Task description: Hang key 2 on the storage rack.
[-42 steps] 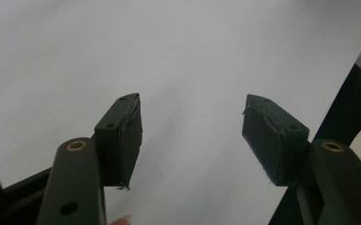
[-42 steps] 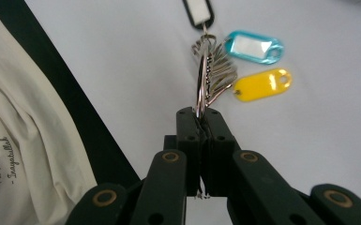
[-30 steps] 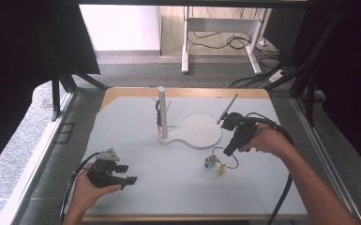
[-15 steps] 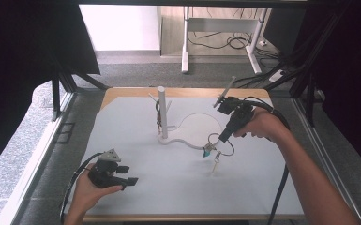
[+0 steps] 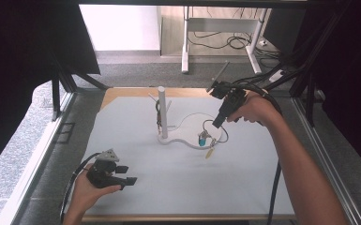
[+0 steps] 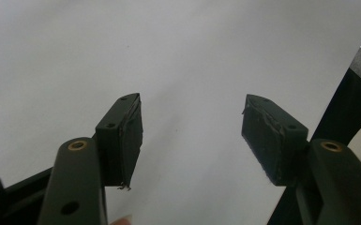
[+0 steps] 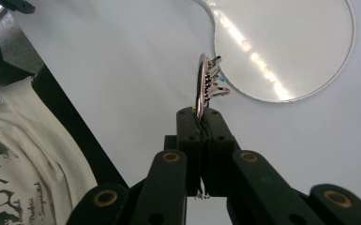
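Observation:
A metal key ring (image 5: 209, 125) with a blue key (image 5: 201, 139) and a yellow tag (image 5: 209, 153) hangs from my right gripper (image 5: 214, 125), which is shut on the ring above the right part of the mat. In the right gripper view the ring (image 7: 200, 84) stands edge-on out of the closed pads of the right gripper (image 7: 200, 112), beside the round base (image 7: 281, 42). A white stand with an upright post (image 5: 162, 112) and side pegs rises from that base (image 5: 190, 133). My left gripper (image 5: 127, 175) rests open at the near left, with nothing between the fingertips of the left gripper (image 6: 192, 129).
A dark item (image 5: 158, 118) hangs from a peg on the post. The grey mat (image 5: 178, 183) covers the table. Black frame bars and cables stand to the far right (image 5: 286, 70). The person's white shirt (image 7: 14, 140) is at the left of the right gripper view.
My right gripper has risen and moved toward the stand's base, lifting the key ring off the mat so its keys dangle. The left gripper has stayed put.

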### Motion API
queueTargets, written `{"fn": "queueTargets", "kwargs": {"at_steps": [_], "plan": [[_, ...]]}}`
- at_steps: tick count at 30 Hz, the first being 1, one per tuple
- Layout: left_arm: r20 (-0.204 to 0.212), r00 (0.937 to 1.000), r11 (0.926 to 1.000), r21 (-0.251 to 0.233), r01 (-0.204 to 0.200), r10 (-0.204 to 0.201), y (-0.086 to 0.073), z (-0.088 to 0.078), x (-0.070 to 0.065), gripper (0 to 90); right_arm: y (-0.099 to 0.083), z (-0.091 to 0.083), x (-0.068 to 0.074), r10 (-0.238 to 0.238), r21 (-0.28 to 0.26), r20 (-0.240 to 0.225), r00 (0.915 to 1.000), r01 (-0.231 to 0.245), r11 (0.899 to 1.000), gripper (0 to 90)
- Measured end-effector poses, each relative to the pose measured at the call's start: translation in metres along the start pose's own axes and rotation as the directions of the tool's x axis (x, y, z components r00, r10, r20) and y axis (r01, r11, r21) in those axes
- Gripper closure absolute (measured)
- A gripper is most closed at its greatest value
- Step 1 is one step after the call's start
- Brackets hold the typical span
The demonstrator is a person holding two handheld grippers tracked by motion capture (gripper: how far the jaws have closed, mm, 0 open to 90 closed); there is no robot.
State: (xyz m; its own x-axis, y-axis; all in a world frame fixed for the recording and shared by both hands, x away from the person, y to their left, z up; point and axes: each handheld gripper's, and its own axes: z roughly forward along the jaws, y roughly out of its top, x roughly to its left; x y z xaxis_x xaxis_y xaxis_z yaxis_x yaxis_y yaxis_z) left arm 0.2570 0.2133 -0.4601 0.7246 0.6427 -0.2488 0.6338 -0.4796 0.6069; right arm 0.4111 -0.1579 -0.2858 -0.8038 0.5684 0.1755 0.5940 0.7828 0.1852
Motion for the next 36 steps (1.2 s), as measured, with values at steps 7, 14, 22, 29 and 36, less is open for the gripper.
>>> {"fn": "queueTargets", "kwargs": {"at_steps": [7, 14, 22, 29, 36], "plan": [[0.003, 1.0, 1.0, -0.001, 0.0, 0.0, 0.0, 0.0, 0.0, 39.1, 0.01, 0.001, -0.001, -0.003, 0.029, 0.008, 1.0, 0.002, 1.0, 87.6], [0.004, 1.0, 0.9999, -0.009, 0.006, -0.006, -0.001, -0.002, 0.001, 39.1, 0.022, -0.001, -0.004, 0.009, 0.025, 0.024, 0.9997, -0.01, 1.0, 87.6], [0.007, 1.0, 0.9999, -0.009, 0.005, -0.005, -0.002, -0.002, 0.002, 39.1, 0.034, 0.0, -0.006, 0.014, 0.034, 0.032, 0.9994, -0.015, 0.999, 87.6], [0.01, 1.0, 1.0, -0.007, 0.002, -0.002, -0.001, 0.0, 0.001, 39.1, 0.043, -0.001, -0.007, 0.026, 0.016, 0.05, 0.9984, -0.027, 1.0, 87.6], [0.011, 0.9999, 1.0, -0.006, -0.001, 0.001, -0.001, -0.001, 0.001, 39.1, 0.055, 0.002, -0.01, 0.043, 0.002, 0.075, 0.9962, -0.043, 0.999, 87.6]]}}
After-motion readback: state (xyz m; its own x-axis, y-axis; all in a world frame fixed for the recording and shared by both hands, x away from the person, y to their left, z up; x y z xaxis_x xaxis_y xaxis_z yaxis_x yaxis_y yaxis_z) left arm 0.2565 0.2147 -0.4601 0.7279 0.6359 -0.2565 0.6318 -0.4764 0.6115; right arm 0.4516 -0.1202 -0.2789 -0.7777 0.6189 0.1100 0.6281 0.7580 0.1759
